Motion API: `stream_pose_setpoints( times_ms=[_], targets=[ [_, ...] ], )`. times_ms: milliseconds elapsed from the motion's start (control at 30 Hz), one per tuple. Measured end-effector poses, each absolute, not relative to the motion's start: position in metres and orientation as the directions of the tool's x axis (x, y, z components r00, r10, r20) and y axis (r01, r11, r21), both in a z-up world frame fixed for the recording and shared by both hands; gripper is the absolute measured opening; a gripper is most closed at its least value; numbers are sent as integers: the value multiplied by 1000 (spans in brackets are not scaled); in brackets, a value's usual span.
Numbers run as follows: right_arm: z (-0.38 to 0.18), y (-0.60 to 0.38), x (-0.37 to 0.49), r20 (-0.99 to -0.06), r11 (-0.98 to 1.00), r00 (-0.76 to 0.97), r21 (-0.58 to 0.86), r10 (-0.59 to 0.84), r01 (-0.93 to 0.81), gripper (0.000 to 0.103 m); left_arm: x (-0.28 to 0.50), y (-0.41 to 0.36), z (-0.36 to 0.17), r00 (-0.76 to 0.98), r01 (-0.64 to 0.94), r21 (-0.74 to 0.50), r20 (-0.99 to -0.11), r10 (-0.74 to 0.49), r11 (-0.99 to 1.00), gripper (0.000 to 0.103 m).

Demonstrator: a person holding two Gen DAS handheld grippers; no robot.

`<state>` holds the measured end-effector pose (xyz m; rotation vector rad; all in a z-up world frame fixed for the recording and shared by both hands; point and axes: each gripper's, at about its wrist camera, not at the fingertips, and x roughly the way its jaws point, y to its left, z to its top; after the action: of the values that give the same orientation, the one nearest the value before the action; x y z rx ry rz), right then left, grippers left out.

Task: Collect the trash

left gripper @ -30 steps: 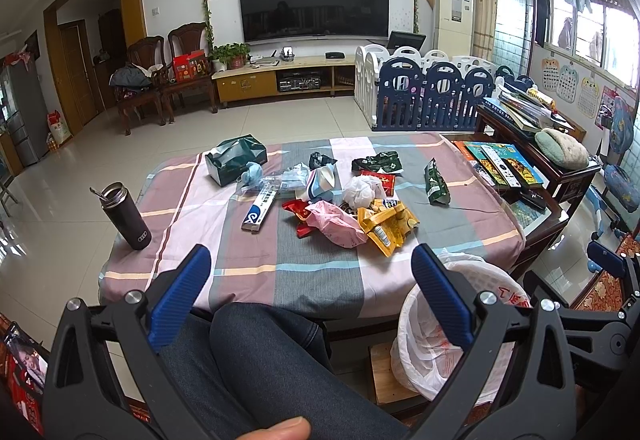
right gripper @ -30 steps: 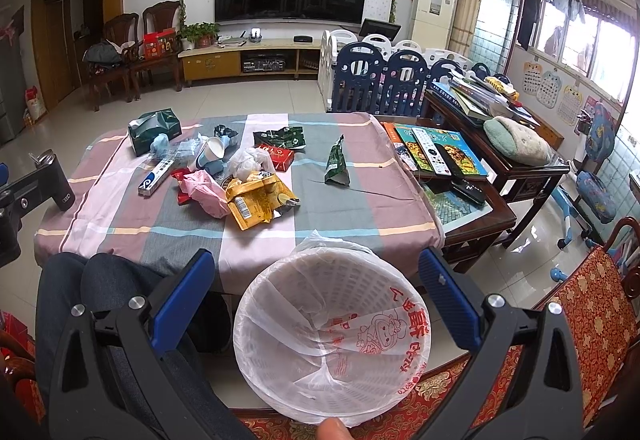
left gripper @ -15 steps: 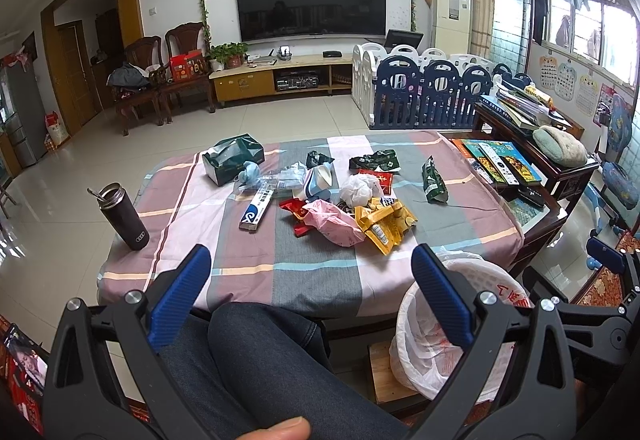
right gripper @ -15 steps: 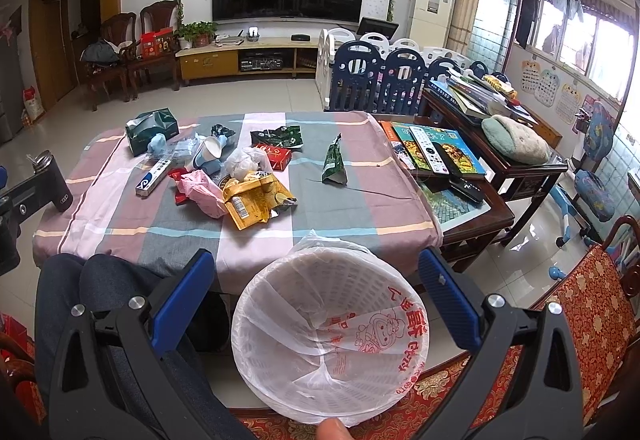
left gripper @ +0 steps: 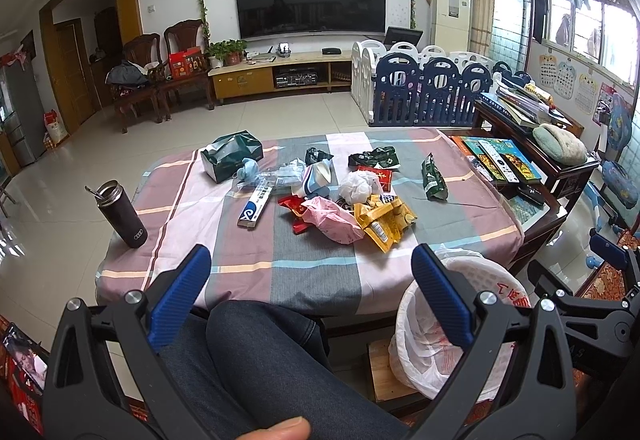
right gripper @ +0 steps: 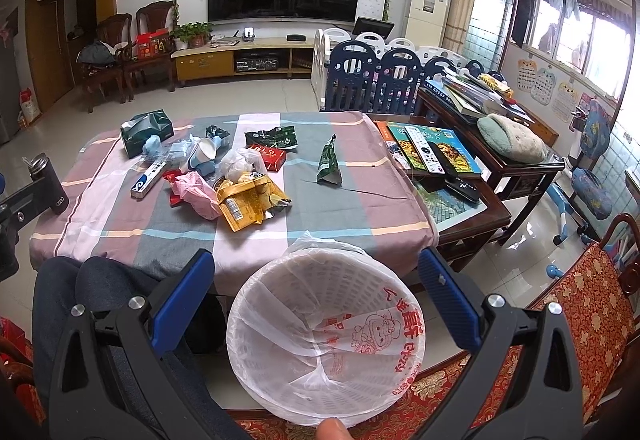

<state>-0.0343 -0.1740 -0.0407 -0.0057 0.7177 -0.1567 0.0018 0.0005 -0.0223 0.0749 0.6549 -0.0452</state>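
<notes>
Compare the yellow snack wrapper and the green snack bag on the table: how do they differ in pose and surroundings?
The yellow snack wrapper lies flat and torn open; the green snack bag stands up, leaning. The yellow wrapper sits in the clutter, touching the pink bag; the green bag stands alone, apart from the pile, nearer the side table. The yellow wrapper lies nearer the bin than the green bag. Both rest on the tablecloth, ungripped.

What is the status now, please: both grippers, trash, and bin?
Left gripper open, empty; right gripper open, empty. Crumpled wrappers pile untouched on striped tablecloth. White bag-lined wastebasket empty, unobstructed.
</notes>
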Motion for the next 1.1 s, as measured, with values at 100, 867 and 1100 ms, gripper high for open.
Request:
stream_pose_setpoints(
  times_ms=[100,867,1100],
  targets=[
    [-41,-177,-33,-656,987,740,-61,-150,146,101,5,2,-24,787,65,53,-616,-18,996,100],
    [-146,-223,58,-828,982,556,37,-75,187,39,126,129,-150,559,-228,-97,-827,49,969,69],
    [-174,-237,207,-811,979,580,52,-75,199,67,148,119,-174,526,-180,-109,-851,2,978,79]
  ],
)
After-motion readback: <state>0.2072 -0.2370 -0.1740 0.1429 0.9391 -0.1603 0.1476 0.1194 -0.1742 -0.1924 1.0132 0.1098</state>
